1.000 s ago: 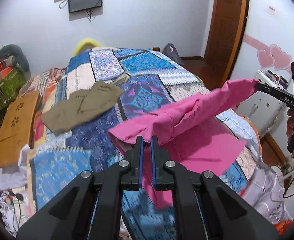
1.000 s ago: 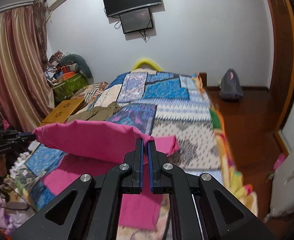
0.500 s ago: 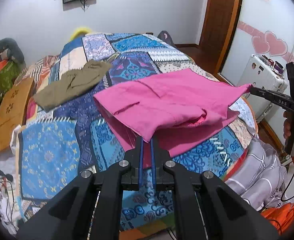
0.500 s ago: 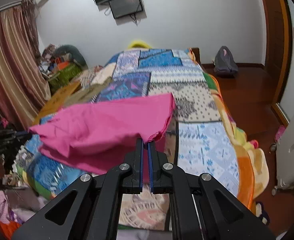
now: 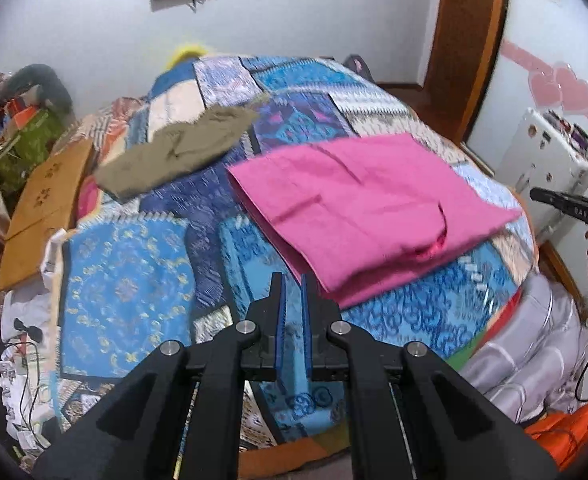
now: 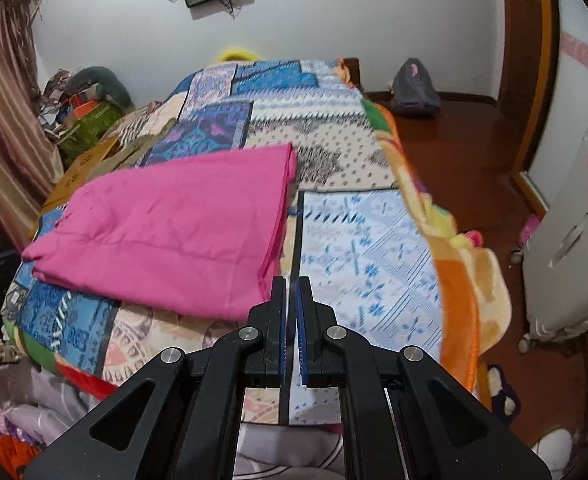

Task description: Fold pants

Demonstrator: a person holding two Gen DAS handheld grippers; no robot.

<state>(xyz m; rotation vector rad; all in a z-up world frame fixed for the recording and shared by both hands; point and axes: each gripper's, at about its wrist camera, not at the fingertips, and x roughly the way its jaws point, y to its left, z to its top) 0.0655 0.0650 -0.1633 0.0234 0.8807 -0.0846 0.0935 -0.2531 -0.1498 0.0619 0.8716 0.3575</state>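
The pink pants point(image 5: 366, 208) lie folded flat on the patchwork bedspread point(image 5: 126, 284), near the foot of the bed; they also show in the right wrist view point(image 6: 174, 224). My left gripper point(image 5: 292, 284) hangs just short of their near edge, jaws slightly apart and empty. My right gripper point(image 6: 290, 288) sits just off the pants' near right corner, jaws a narrow slit apart and empty. The right gripper also shows at the right edge of the left wrist view point(image 5: 566, 204).
Olive-green pants point(image 5: 174, 152) lie further up the bed. A brown cardboard box point(image 5: 38, 208) and clutter stand at the bed's left side. A white appliance point(image 6: 566, 248) and wooden floor point(image 6: 462, 140) are right of the bed.
Both grippers have let go of the pink pants and pulled back. The pants, held stretched in the air before, now lie folded on the bed.
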